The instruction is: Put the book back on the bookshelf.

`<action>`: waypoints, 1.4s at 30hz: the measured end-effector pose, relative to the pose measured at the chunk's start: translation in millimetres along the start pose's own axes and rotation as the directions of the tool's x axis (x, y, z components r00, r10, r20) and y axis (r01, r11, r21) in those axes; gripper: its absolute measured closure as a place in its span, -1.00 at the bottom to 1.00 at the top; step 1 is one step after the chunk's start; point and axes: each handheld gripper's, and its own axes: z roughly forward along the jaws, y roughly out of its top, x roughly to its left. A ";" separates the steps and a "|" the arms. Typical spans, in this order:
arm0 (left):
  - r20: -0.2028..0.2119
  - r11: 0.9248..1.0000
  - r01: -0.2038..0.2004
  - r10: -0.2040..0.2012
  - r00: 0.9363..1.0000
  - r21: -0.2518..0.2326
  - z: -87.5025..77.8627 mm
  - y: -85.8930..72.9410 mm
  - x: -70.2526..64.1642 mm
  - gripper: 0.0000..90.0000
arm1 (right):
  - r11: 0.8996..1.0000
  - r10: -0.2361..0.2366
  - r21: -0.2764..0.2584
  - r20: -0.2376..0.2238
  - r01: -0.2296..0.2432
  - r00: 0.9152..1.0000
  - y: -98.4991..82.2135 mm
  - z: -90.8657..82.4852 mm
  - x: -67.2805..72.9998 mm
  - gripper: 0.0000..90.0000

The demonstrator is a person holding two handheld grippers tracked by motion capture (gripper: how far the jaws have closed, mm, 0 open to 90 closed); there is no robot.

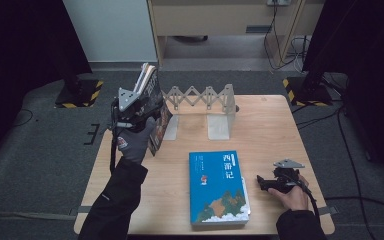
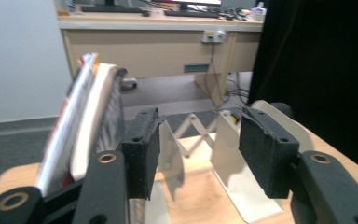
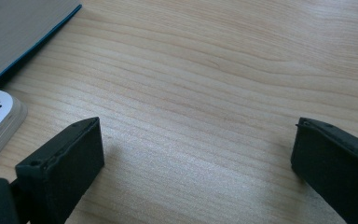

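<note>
The standing books (image 1: 152,107) lean against the left end plate of the expanding book rack (image 1: 202,102), at the back left of the surface (image 1: 270,130); take that rack as your landmark. In the left gripper view the books (image 2: 86,126) tilt with their tops away from the rack (image 2: 228,158), page edges and a dark cover showing, just to the left of your left jaw.

Your left hand-held gripper (image 1: 139,107) sits right at those books, on the side facing you, raised above the surface. Its jaws stand apart with nothing between the pads (image 2: 142,149); through the gap you look at the rack's pale plates and its zigzag lattice. The books lie outside the jaws, so you are not gripping them.

In front of the rack, nearer you and a little right of its middle, the blue book (image 1: 218,187) lies flat with its cover up, white characters at its top right corner.

Your right hand-held gripper (image 1: 266,183) rests low on the surface just right of the blue book, well apart from the rack, pointing toward the book's right edge. In the right gripper view its jaws are spread wide over bare wood, with a corner of the blue book (image 3: 0,112) at the left edge and nothing between the pads (image 3: 70,163).
</note>
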 end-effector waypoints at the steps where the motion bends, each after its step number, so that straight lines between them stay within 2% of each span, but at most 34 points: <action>1: 0.017 1.000 0.006 -0.006 1.000 0.005 -1.7 -2.3 -0.4 0.02 | 1.000 -0.002 0.000 -0.003 0.002 1.000 0.0 0.2 -0.1 -0.96; 4: 0.063 1.000 0.012 -0.013 0.998 0.016 -9.7 -13.8 -0.5 -0.02 | 1.000 -0.011 0.007 -0.010 0.011 1.000 0.4 0.7 -0.2 -0.99; 6: 0.069 1.000 0.014 -0.016 0.997 0.017 -10.7 -16.1 -0.2 -0.04 | 1.000 -0.010 0.007 -0.009 0.011 1.000 0.5 0.8 -0.4 -0.99; 8: 0.095 0.999 0.022 -0.024 0.995 0.025 -13.8 -23.7 0.7 -0.06 | 1.000 -0.009 0.005 -0.006 0.009 1.000 0.7 1.1 -0.8 -0.99; 13: 0.116 0.999 0.000 -0.007 0.993 0.053 -19.0 -43.1 -1.0 -0.16 | 1.000 -0.007 0.005 -0.004 0.007 1.000 1.0 1.4 -1.2 -0.98; 16: 0.151 0.997 -0.001 -0.011 0.988 0.082 -20.6 -57.1 -4.3 -0.18 | 1.000 0.001 0.005 0.003 -0.001 1.000 1.1 1.2 -0.6 -0.96; 17: 0.180 0.993 -0.006 -0.015 0.984 0.115 -20.0 -69.0 -6.4 -0.19 | 1.000 0.004 0.002 0.006 -0.004 1.000 1.1 0.1 -0.3 -0.85; 18: 0.180 0.993 -0.006 -0.015 0.984 0.115 -20.0 -69.0 -6.4 -0.20 | 1.000 0.004 0.002 0.006 -0.004 1.000 1.1 0.1 -0.3 -0.85; 22: 0.210 0.985 -0.020 -0.016 0.977 0.169 -17.2 -91.5 -8.5 -0.23 | 1.000 0.009 0.018 0.004 -0.009 1.000 4.2 -5.5 1.4 -0.58; 23: 0.212 0.980 -0.030 -0.012 0.977 0.194 -15.1 -104.1 -9.3 -0.24 | 1.000 0.010 0.017 0.002 -0.010 1.000 4.7 -6.6 1.3 -0.58; 24: 0.212 0.980 -0.030 -0.012 0.977 0.194 -15.1 -104.1 -9.3 -0.25 | 1.000 0.011 0.012 0.004 -0.011 1.000 5.6 -7.7 1.9 -0.56; 27: 0.233 0.967 -0.027 -0.034 0.972 0.252 -9.5 -122.3 -9.5 -0.25 | 1.000 0.005 -0.003 0.003 -0.005 1.000 7.7 -10.4 3.2 -0.53; 30: 0.240 0.959 -0.012 -0.059 0.969 0.284 -4.7 -131.6 -9.6 -0.26 | 0.999 0.004 -0.033 -0.011 -0.004 1.000 11.0 -14.6 6.5 -0.49; 31: 0.232 0.958 -0.014 -0.055 0.971 0.287 -3.0 -135.2 -8.6 -0.27 | 0.999 0.007 -0.047 -0.026 -0.008 1.000 13.3 -17.2 9.2 -0.48; 33: 0.230 0.957 -0.004 -0.066 0.971 0.291 -2.9 -137.3 -8.0 -0.28 | 0.998 0.007 -0.058 -0.042 -0.009 0.999 14.8 -19.1 10.7 -0.47; 34: 0.233 0.955 0.002 -0.075 0.970 0.298 -2.9 -139.9 -7.5 -0.28 | 0.997 0.011 -0.077 -0.067 -0.016 0.998 17.5 -22.7 13.5 -0.46; 35: 0.236 0.952 -0.002 -0.074 0.969 0.306 -2.8 -141.9 -7.4 -0.29 | 0.997 0.011 -0.077 -0.067 -0.016 0.998 17.5 -22.7 13.5 -0.46; 38: 0.248 0.944 0.008 -0.095 0.964 0.330 -1.5 -150.1 -7.9 -0.31 | 0.995 0.012 -0.101 -0.105 -0.023 0.994 21.3 -27.5 19.3 -0.46; 42: 0.261 0.937 -0.004 -0.093 0.961 0.349 5.5 -156.6 -9.0 -0.37 | 0.993 0.004 -0.119 -0.148 -0.022 0.989 24.5 -30.7 28.0 -0.47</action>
